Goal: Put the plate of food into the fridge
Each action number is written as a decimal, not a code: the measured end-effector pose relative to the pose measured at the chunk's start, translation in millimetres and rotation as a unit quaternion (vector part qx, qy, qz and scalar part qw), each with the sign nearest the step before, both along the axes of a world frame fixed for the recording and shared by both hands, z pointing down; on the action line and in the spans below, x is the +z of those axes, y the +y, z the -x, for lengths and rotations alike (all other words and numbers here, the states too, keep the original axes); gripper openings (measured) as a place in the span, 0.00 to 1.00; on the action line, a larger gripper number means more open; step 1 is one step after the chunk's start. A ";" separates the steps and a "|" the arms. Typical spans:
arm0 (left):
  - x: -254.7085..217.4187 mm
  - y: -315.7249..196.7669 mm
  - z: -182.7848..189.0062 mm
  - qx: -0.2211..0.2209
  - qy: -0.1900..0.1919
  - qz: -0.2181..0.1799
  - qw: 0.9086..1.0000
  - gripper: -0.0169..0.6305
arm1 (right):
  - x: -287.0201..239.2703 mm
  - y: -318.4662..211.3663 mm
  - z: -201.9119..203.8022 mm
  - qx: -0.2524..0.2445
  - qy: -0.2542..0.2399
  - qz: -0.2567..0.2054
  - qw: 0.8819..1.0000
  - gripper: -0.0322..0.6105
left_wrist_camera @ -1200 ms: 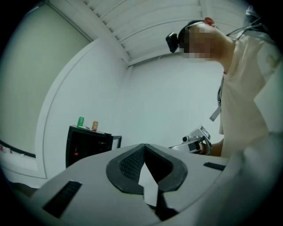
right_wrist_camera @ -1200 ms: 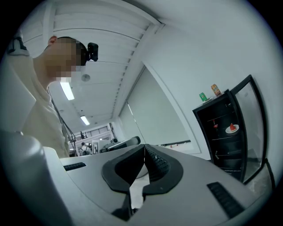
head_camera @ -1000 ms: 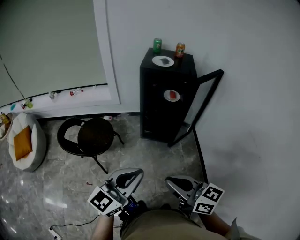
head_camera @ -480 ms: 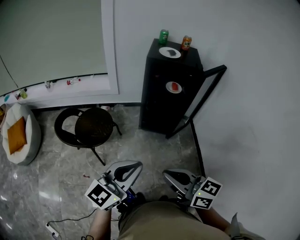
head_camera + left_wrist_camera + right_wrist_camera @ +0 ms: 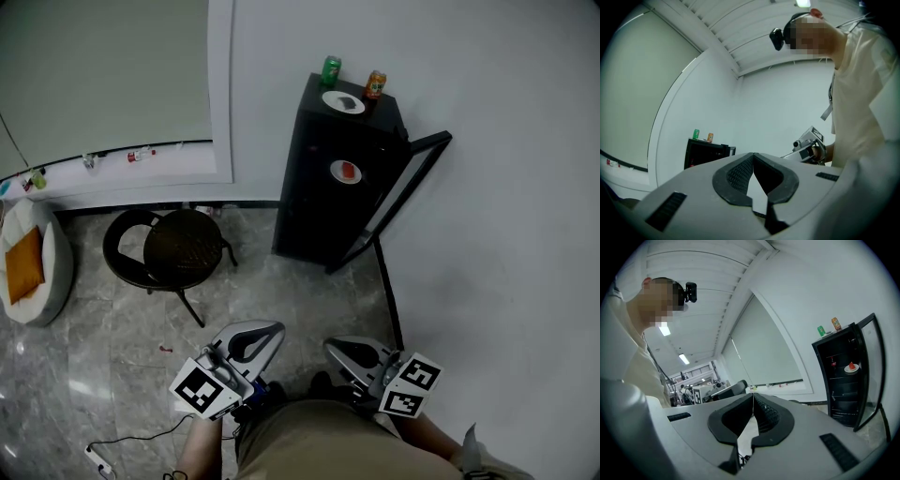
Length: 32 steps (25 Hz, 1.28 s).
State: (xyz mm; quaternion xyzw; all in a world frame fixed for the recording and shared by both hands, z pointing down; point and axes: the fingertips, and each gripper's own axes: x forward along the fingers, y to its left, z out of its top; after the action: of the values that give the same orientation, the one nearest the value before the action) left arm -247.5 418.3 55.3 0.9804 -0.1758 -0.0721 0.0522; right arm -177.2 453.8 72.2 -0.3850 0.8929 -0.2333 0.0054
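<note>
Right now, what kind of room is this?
Probably a bare office or lab corner, not a kitchen: a small black fridge stands open against a white wall, beside a round stool on tiled floor.

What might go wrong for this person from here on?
The plate atop the fridge sits beside a green can and an orange can; reaching could knock one off. The open door could be bumped. A cable lies on the floor close by: a trip hazard.

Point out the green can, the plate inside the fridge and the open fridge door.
green can (image 5: pixel 330 70): head view, middle of its side.
plate inside the fridge (image 5: pixel 335 170): head view, its left rim.
fridge door (image 5: pixel 401 195): head view, middle of the glass pane.
</note>
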 end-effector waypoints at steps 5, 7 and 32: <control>-2.0 -0.2 2.8 -0.006 -0.002 0.002 1.000 0.04 | 2.8 -3.9 8.1 -0.016 -0.008 0.008 1.000 0.08; -1.1 -1.6 1.4 -0.011 -0.006 0.004 1.000 0.04 | 3.4 -7.1 7.4 -0.022 -0.016 0.009 1.000 0.08; -25.0 -58.4 -141.9 -0.003 -0.055 -0.003 0.998 0.04 | 3.2 -73.9 -131.0 -0.021 -0.080 0.003 0.997 0.08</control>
State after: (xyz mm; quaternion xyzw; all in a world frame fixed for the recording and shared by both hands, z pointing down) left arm -105.6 359.9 30.3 0.9825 -0.1811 -0.0188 0.0389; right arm -46.2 379.9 75.4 -0.3458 0.8971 -0.2657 0.0710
